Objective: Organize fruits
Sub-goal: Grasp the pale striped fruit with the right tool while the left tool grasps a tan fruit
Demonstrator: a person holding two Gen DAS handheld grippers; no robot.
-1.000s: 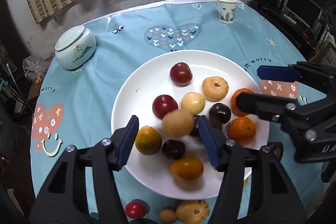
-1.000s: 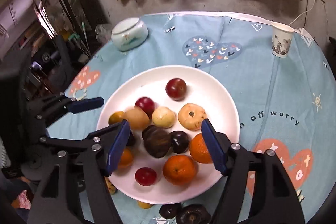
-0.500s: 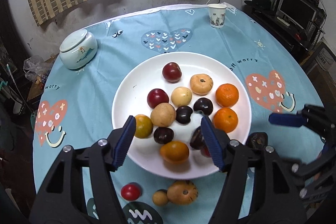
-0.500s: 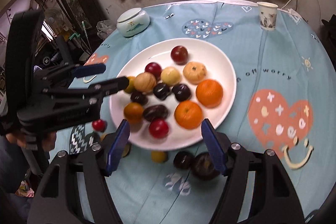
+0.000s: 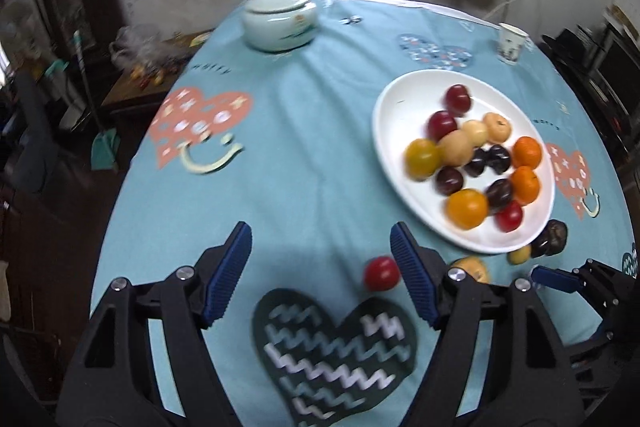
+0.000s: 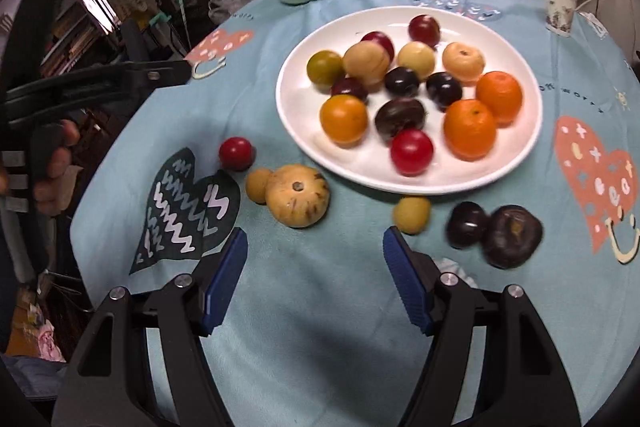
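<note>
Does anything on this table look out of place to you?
Yes: six fruits lie loose on the tablecloth beside the white plate, not on it: a red one, a big tan one, two small yellow ones and two dark ones. Both tongs are open and empty.

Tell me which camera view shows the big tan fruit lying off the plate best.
The right wrist view: the big tan fruit lies whole and unobstructed on the cloth. In the left wrist view the left gripper's finger hides most of it.
</note>
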